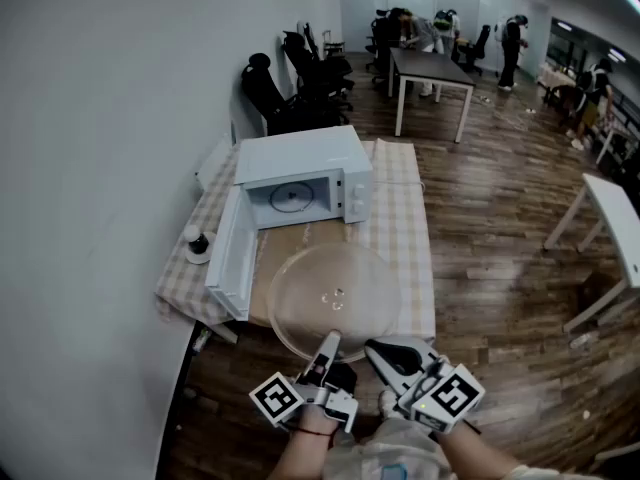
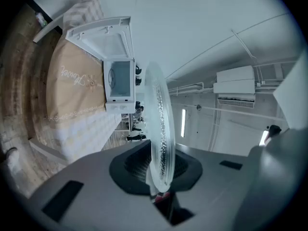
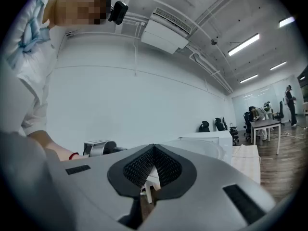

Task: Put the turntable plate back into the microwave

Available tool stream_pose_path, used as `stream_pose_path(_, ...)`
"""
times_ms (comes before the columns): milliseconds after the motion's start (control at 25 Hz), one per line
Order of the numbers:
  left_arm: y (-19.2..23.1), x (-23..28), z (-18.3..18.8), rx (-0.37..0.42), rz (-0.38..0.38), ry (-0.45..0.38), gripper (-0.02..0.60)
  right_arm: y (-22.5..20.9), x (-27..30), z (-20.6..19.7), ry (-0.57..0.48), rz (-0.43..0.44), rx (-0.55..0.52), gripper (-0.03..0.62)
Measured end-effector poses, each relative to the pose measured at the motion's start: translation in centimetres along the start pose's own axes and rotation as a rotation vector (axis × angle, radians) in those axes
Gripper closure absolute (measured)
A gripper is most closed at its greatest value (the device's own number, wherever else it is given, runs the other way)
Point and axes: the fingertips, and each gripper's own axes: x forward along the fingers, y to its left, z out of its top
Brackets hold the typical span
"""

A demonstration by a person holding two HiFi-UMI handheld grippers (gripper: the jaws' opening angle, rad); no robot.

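Glass rim is pinched between the dark pads of the left tongs [image 2: 161, 170], which are clamped on the near edge of the plate [image 1: 335, 298]. The right tongs [image 1: 388, 352] are closed on nothing and sit just beside that same edge, apparently not touching it.

The plate hangs out ahead of the person, above the tabletop [image 1: 412, 268] with its checked cloth [image 1: 180, 278]. It is in front of the microwave [image 1: 305, 158], whose door [image 1: 230, 263] stands swung wide to the left. Whether the plate's far edge rests on the tabletop I cannot tell.

I judge the plate stiff, fairly heavy, smooth enough to slip and quick to crack on a knock. A single pinch at the rim lets its weight lever against the pads. A second hold elsewhere on the rim, or a steady level carry, would be safer than a tighter squeeze.

Being round, it has no long axis. Its flat face lies near level, facing up, with the held edge towards the person and the free edge towards the microwave's open mouth
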Motion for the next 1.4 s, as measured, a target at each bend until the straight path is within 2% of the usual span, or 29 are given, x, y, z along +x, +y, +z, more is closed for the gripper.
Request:
stream_pose_path(120,0.5,0.0,0.2,0.001,0.0,-0.001,0.551,-0.5,-0.1,-1.3,0.031,-0.023,0.006,0.563)
stream_pose_path(520,0.5,-0.1,0.6,-0.002,-0.001,-0.006,0.551,-0.3,0.3,-1.4,0.04,-0.014,0.007,0.563)
stream_pose_path(800,0.6,0.2,1.2,-0.008,-0.007,-0.005,0.551,0.1,0.7,0.0,-0.069,0.027,0.073,0.56)
stream_pose_path(1120,1.3,0.4,2.0,-0.017,-0.003,0.0,0.551,0.4,1.9,-0.6,-0.06,0.039,0.048,0.56)
stream_pose_path(1400,2.4,1.8,3.8,-0.027,-0.005,-0.029,0.551,-2.2,3.9,-2.1,-0.02,0.028,0.07,0.56)
